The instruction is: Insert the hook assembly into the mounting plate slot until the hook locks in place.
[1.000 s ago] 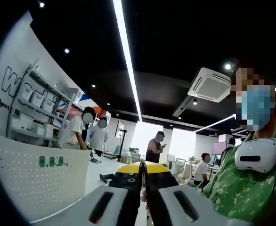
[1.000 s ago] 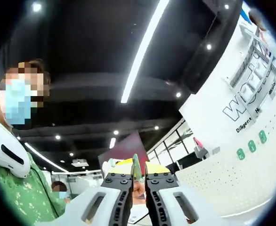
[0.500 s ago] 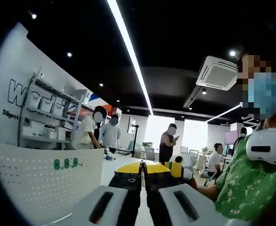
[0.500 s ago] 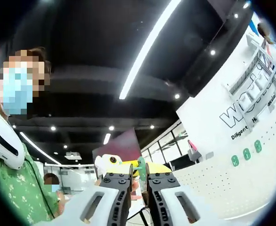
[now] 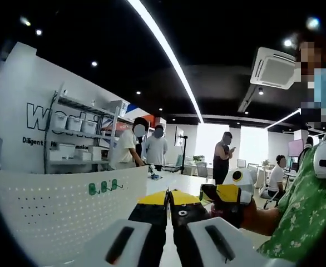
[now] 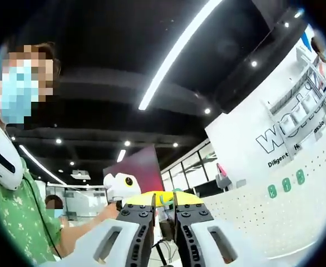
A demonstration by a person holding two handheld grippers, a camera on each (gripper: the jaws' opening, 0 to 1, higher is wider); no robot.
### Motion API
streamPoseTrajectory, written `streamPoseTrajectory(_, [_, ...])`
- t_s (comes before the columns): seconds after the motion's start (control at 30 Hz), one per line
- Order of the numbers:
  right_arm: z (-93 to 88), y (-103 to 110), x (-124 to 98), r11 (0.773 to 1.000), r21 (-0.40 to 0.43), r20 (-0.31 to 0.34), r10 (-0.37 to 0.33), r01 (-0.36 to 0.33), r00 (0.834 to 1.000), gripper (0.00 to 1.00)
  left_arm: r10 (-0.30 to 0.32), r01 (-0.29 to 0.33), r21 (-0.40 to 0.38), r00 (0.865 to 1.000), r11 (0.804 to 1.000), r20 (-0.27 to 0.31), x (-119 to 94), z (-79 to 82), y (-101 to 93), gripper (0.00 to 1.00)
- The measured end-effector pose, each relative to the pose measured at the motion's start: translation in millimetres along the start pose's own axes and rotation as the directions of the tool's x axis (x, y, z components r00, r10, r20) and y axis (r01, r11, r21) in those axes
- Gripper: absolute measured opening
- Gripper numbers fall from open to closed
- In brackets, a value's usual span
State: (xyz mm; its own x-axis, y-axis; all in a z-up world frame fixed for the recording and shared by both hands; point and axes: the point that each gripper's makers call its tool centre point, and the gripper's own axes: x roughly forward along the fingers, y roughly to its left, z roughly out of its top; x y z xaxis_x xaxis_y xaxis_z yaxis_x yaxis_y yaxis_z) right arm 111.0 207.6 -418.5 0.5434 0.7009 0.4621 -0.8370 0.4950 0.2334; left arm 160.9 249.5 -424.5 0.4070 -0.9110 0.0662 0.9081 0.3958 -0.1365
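In the left gripper view, a white board full of little holes (image 5: 52, 217) stands on the left. Three small green hooks (image 5: 103, 187) sit in a row near its top edge. Behind the board is a white wall with big letters and a rack of shelves (image 5: 77, 136) holding white boxes. Some people (image 5: 146, 147) stand farther back in the room. A long light strip (image 5: 168, 50) runs across the dark ceiling. At the bottom middle is the left gripper (image 5: 168, 207). Its jaws are pressed close together on a thin yellow plate (image 5: 163, 197), whose edge sticks up between the tips. Just to the right, the right gripper (image 5: 230, 194) comes in, held by a hand. On the far right is a person in a green patterned shirt (image 5: 296, 211).

In the right gripper view, the same person in the green shirt (image 6: 18, 217) is on the left. The left gripper (image 6: 115, 186) shows as a white piece beside the middle. At the bottom middle, the right gripper (image 6: 164, 207) has its jaws nearly closed on a small green hook piece (image 6: 164, 197), with the yellow plate (image 6: 157, 196) right behind it. It is hard to tell if the hook touches the plate. On the right stands the white board with holes (image 6: 274, 217), with the three green hooks (image 6: 286, 184) on it.
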Motion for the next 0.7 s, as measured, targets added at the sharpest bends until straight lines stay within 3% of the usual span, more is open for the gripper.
streamPoseTrajectory(0.27, [-13.1,-16,4,0.991,-0.107,-0.082,-0.087,0.078,0.993,0.12,0.117,-0.114,0.057,0.992,0.992,-0.050,5,-11.0,15.4,0.02])
streamPoseTrajectory(0.43, [-23.9,-28,5,0.968,-0.213,-0.147,-0.169,0.136,0.975,0.11,0.147,-0.143,0.063,0.988,0.988,-0.058,7,-14.1,17.8,0.02])
streamPoseTrajectory(0.53, [-26.6,-27,9,0.963,-0.235,-0.159,-0.173,0.133,0.972,0.11,0.172,-0.168,0.073,0.983,0.983,-0.063,9,-16.1,20.0,0.02])
streamPoseTrajectory(0.7, [-32.4,-34,12,0.936,-0.315,-0.189,-0.227,0.161,0.955,0.10,0.193,-0.187,0.081,0.979,0.979,-0.072,12,-21.2,20.4,0.02])
